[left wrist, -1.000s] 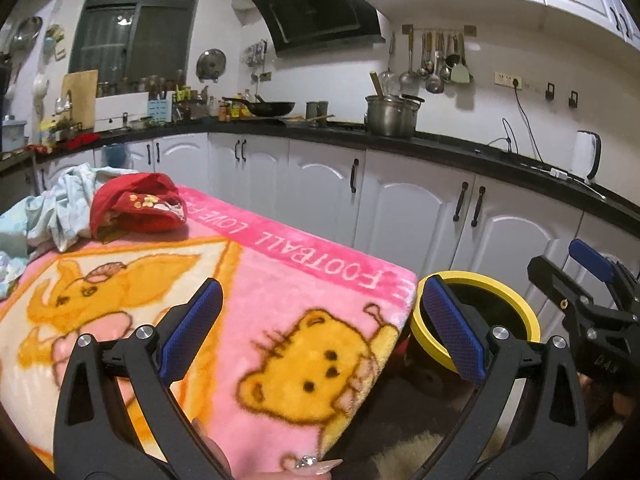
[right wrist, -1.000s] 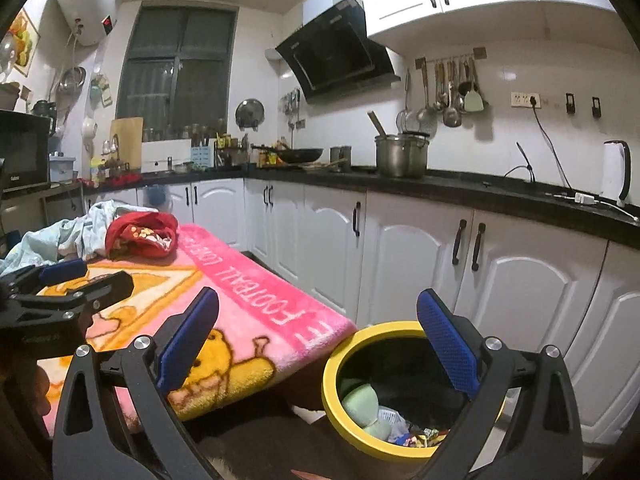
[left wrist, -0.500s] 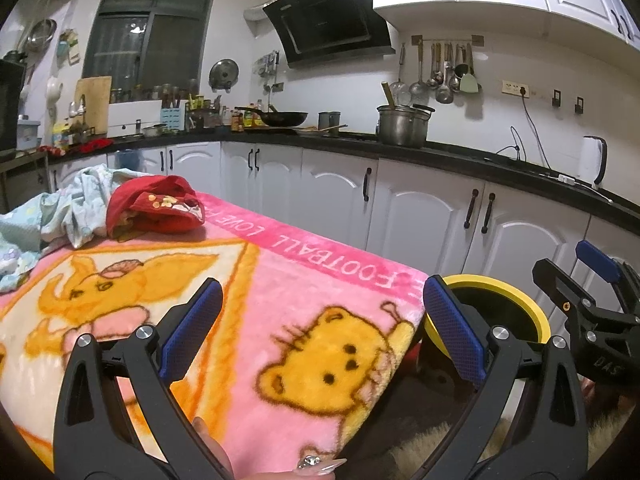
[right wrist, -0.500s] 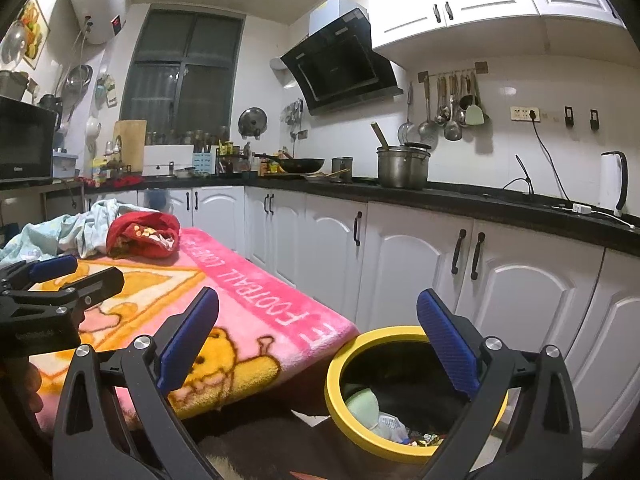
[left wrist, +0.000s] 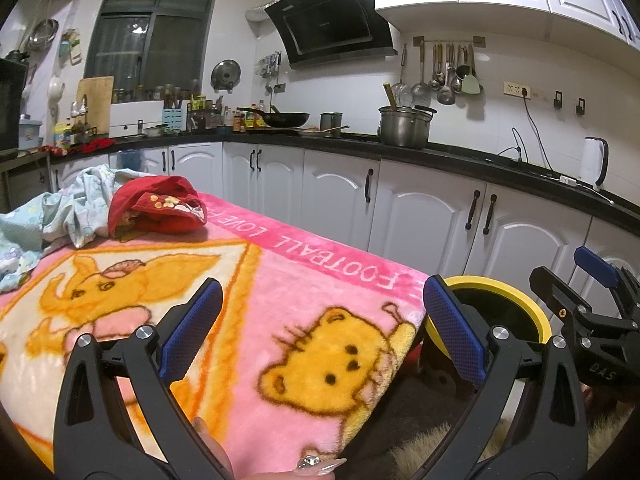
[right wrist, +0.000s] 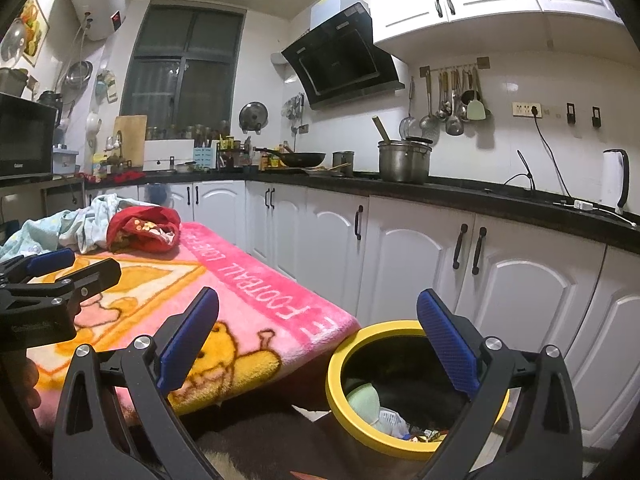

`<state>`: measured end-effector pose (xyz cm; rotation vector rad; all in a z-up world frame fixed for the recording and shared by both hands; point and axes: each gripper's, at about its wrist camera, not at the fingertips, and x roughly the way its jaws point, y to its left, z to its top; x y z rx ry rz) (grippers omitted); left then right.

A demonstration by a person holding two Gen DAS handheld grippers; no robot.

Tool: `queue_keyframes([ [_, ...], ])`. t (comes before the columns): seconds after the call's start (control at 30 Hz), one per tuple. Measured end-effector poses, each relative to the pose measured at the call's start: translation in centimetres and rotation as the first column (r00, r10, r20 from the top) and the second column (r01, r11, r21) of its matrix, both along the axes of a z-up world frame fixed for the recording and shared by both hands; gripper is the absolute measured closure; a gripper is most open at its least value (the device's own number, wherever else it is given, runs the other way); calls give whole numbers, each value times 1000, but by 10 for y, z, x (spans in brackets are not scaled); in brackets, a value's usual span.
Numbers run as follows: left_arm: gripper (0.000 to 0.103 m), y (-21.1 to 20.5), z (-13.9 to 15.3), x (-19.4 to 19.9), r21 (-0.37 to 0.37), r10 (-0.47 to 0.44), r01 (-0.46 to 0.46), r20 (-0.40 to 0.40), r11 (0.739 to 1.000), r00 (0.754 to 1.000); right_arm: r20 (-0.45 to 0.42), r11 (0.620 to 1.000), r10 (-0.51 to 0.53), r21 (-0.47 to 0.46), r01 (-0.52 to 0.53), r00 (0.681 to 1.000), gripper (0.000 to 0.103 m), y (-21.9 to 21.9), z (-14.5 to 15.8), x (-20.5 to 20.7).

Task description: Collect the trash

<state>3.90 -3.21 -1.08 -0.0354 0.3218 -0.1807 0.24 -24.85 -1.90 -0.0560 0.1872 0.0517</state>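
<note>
A round bin with a yellow rim (right wrist: 348,344) stands on the floor at the table's right corner; wrappers and a pale green piece (right wrist: 364,398) lie inside it. In the left wrist view the same bin (left wrist: 516,288) shows behind my right-hand finger. My left gripper (left wrist: 320,336) hangs open over the pink cartoon blanket (left wrist: 280,280), nothing between its blue pads. My right gripper (right wrist: 318,346) is open too, held above the blanket's corner and the bin, empty. Each gripper appears in the other's view: the right gripper (left wrist: 592,312), the left gripper (right wrist: 52,280).
A red cloth bundle (left wrist: 156,208) and a pale blue garment (left wrist: 56,212) lie at the blanket's far end. White cabinets (right wrist: 500,280) under a black counter run close behind the bin. A fingertip with a long nail (left wrist: 316,466) shows at the bottom edge.
Both grippers have lifted and tilted up a little, so more of the kitchen wall shows. Both stay open and empty.
</note>
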Motion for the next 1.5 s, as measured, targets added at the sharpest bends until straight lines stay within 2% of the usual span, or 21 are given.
queue_keyframes([
  [1.5,11,3,-1,-1,-7,-1,1,-3,1000,1000,-6,1000,-1,5,1,1000,6,-2,-1,0],
])
